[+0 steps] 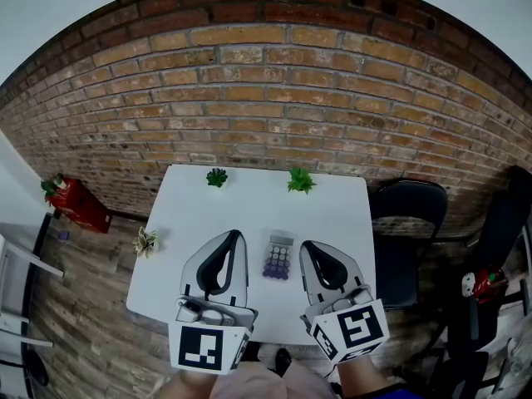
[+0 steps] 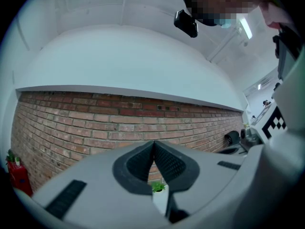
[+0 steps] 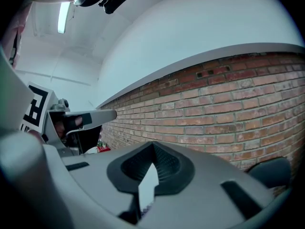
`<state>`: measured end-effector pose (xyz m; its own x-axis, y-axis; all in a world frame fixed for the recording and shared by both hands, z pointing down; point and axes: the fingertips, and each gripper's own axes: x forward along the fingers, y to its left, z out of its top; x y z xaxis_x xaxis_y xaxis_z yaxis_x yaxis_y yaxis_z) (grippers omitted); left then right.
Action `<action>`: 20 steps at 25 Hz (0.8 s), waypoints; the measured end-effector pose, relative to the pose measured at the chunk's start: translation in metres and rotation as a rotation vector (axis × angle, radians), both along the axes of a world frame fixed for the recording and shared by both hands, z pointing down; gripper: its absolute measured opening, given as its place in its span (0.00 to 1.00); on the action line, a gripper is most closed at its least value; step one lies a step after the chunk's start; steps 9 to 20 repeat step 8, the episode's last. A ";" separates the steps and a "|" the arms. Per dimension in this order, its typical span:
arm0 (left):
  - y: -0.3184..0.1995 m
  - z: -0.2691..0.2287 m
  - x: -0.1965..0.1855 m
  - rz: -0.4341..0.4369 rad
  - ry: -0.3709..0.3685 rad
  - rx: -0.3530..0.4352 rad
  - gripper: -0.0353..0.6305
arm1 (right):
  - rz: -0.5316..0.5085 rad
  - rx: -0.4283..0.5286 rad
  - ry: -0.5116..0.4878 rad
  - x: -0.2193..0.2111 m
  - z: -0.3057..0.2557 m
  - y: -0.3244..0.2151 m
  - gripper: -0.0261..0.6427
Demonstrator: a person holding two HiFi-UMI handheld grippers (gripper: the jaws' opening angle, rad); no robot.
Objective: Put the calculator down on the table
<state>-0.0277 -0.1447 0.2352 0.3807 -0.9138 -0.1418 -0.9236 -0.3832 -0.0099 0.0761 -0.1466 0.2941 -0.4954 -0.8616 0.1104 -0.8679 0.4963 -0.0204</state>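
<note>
Task looks done: the calculator (image 1: 278, 256) lies flat on the white table (image 1: 191, 214), near the middle and a bit toward 6 o'clock, with neither gripper touching it. The left gripper (image 1: 235, 234) sits at its 9 o'clock, tips meeting, nothing held. The right gripper (image 1: 305, 246) sits at its 3 o'clock, also closed and empty. Nothing appears left to do, except maybe pulling the grippers away. Two small plants (image 1: 217, 177) stand at the table's 12 o'clock edge.

Hard to see: the calculator keys are too small to read. The gripper views mostly show brick wall (image 1: 274, 90). The calculator is barely a sliver in the right gripper view, if at all. The hands are cut off at 6 o'clock in the head view.
</note>
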 end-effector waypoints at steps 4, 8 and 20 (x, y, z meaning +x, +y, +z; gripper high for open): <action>-0.002 0.002 -0.002 0.005 -0.038 0.014 0.07 | 0.002 -0.002 0.001 -0.001 0.001 -0.002 0.04; -0.006 0.005 -0.006 0.006 -0.048 0.014 0.07 | 0.004 -0.003 0.002 -0.004 0.002 -0.005 0.04; -0.006 0.005 -0.006 0.006 -0.048 0.014 0.07 | 0.004 -0.003 0.002 -0.004 0.002 -0.005 0.04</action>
